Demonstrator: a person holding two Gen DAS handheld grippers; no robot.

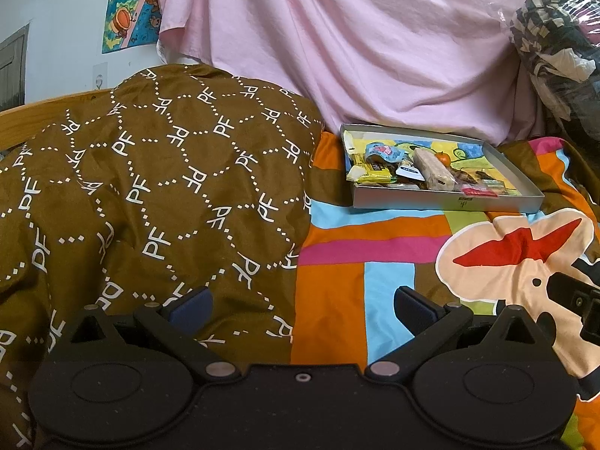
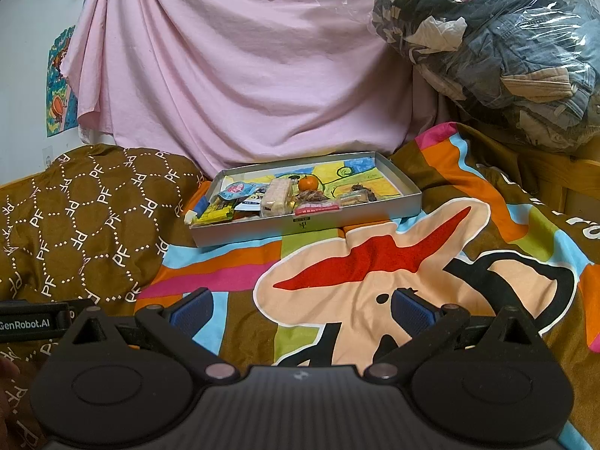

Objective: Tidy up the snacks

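In the left wrist view, my left hand-held gripper (image 1: 302,305) sits at the bottom of the frame with its blue pads wide apart, holding nothing. The grey tray (image 1: 446,202) of snacks (image 1: 420,172) lies right of centre on the colourful bedspread (image 1: 375,255), just beside the brown patterned pillow (image 1: 150,187). A pink sheet (image 1: 356,37) hangs behind.

In the right wrist view, my right hand-held gripper (image 2: 302,307) is likewise spread open and empty. The tray (image 2: 300,225) sits at the centre of the frame, a small orange (image 2: 308,183) among the packets. A plastic bag of clothes (image 2: 506,48) fills the upper right.
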